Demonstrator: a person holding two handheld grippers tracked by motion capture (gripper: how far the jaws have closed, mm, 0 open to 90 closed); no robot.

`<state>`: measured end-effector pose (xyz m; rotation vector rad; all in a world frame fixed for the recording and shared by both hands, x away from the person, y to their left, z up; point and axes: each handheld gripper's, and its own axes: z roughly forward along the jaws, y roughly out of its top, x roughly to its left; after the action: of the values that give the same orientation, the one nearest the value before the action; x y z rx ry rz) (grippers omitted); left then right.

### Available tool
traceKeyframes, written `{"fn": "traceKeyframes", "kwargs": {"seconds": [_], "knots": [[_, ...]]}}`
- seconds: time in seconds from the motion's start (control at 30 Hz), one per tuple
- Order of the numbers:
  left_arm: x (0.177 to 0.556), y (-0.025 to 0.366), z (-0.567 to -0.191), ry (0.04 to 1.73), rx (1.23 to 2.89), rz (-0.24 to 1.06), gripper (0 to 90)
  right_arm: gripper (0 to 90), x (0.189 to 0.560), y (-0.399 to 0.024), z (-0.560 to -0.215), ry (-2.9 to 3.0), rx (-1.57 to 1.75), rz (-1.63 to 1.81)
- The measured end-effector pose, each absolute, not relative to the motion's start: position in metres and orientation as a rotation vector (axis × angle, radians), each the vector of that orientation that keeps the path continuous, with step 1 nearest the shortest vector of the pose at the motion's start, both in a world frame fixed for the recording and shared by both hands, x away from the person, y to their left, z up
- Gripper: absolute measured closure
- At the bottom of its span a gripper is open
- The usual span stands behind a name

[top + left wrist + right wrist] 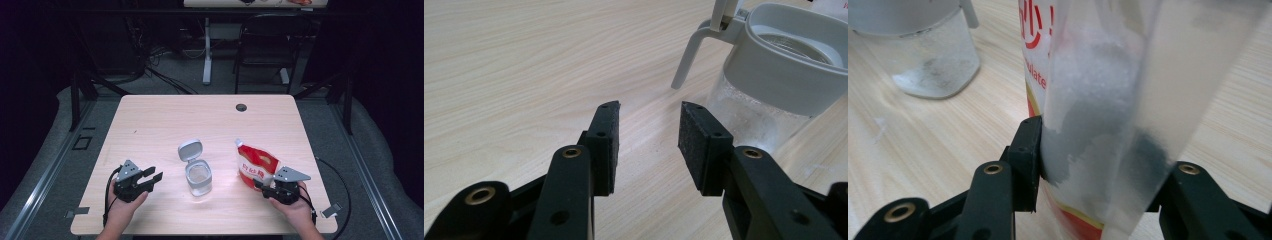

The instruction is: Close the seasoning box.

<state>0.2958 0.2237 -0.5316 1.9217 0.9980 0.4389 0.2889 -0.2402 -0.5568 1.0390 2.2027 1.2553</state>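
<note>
Nearest the table's front edge: both hands. Left hand sits near the front-left corner holding the left gripper, jaws apart with nothing between them. In the left gripper view the pads frame bare wood, and the jar is just ahead and to one side, not touching.

Right hand sits near the front-right corner. The right gripper is clamped on the lower part of the pouch. In the right gripper view the film sits pressed between the jaws, white granules visible inside it.

Jar: clear body, grey collar, flip lid hinged open and leaning back. It stands left of the pouch, a clear gap between them, roughly centred between the grippers and set back from the front edge.

Pouch: red and white, upright and tilted, spout at its upper left, well inside the right edge.

Behind the jar, the wood is bare to the far edge except for a cable hole toward the right. Good clearance along the left edge.

Beyond the table: a chair and a white stand leg on dark floor.
</note>
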Motion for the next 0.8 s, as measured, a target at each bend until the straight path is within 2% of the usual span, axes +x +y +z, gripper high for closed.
{"fn": "traceKeyframes", "kwargs": {"seconds": [0.8], "knots": [[0.295, 0.224, -0.532, 0.998, 1.927, 0.436, 60.7, 57.0, 0.281, -0.236, -0.541, 2.148, 0.962, 1.15]]}}
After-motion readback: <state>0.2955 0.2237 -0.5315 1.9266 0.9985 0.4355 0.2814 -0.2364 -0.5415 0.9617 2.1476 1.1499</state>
